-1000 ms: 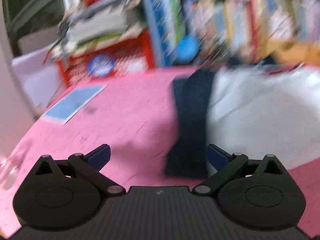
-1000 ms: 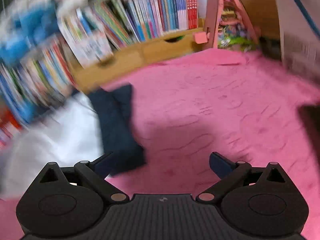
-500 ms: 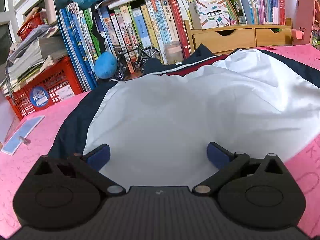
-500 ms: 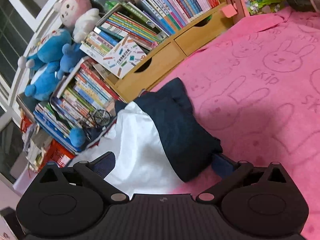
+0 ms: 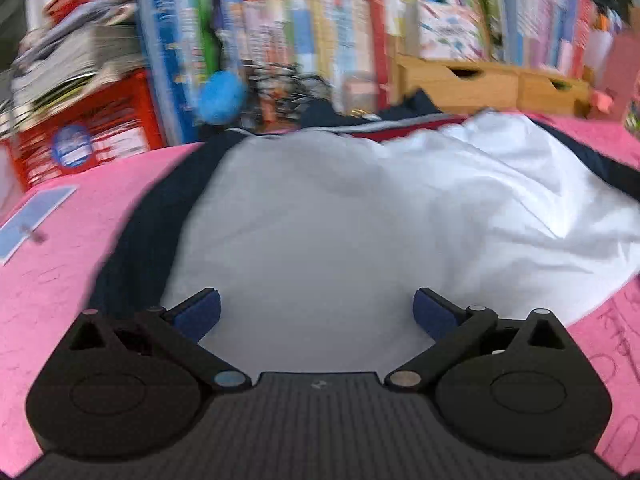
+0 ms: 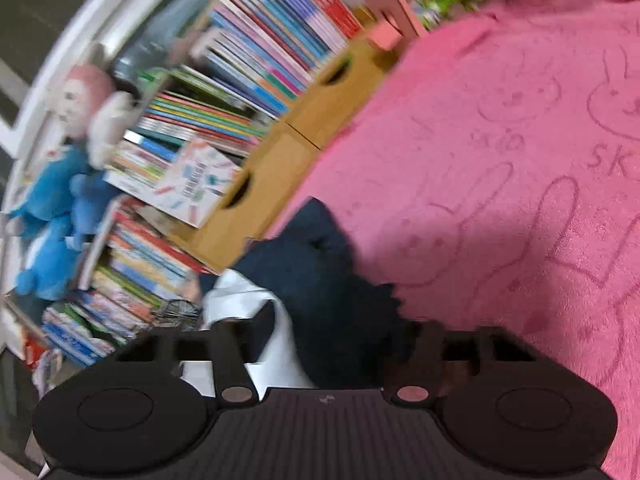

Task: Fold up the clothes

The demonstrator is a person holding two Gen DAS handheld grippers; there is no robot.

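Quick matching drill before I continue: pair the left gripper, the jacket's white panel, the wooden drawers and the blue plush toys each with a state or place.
Column one:
1. left gripper
2. white panel
3. wooden drawers
4. blue plush toys

Column two:
A. against the bookshelf at the far edge of the pink blanket
B. stacked beside the books, left in the right wrist view
C. open, over the garment
D. spread flat, navy sleeve along its side

Pairs: 1-C, 2-D, 3-A, 4-B
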